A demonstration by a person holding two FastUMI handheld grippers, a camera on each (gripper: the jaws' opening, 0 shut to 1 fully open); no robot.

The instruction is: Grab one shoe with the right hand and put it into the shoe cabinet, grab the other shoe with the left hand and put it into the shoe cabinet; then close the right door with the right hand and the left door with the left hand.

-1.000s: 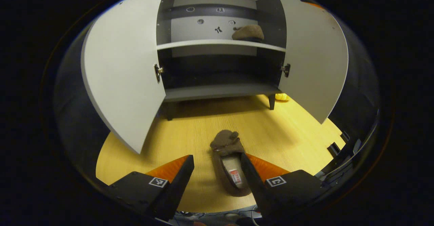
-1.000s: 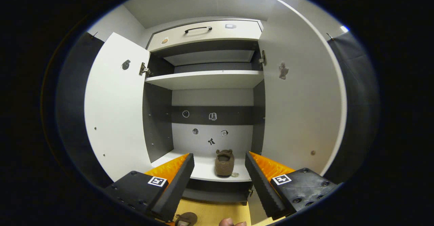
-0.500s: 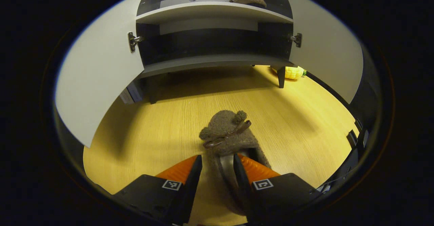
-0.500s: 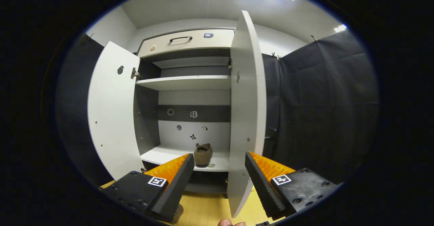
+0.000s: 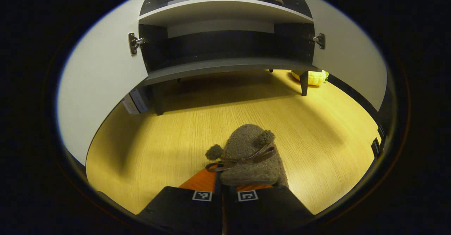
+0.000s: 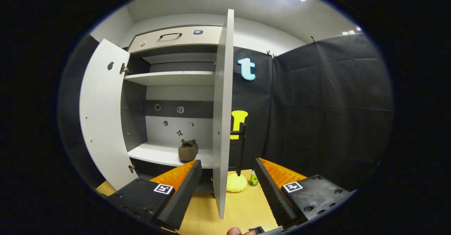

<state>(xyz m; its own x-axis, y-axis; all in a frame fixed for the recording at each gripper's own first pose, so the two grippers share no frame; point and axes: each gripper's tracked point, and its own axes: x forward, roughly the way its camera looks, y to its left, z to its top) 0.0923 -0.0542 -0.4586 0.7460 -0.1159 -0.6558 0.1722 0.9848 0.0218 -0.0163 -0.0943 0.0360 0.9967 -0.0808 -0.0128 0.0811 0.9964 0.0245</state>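
brown shoe (image 6: 187, 150) already shelved, second shoe (image 5: 249, 157) clamped in left claw (image 5: 225, 189) on floor (image 5: 169, 136), right claw (image 6: 228, 182) apart near right door (image 6: 222, 115); both doors open.

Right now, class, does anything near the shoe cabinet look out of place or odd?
Yes: a yellow toy and a small green bottle lie on the floor beside the cabinet's right door. Nothing looks spilled or damaged.
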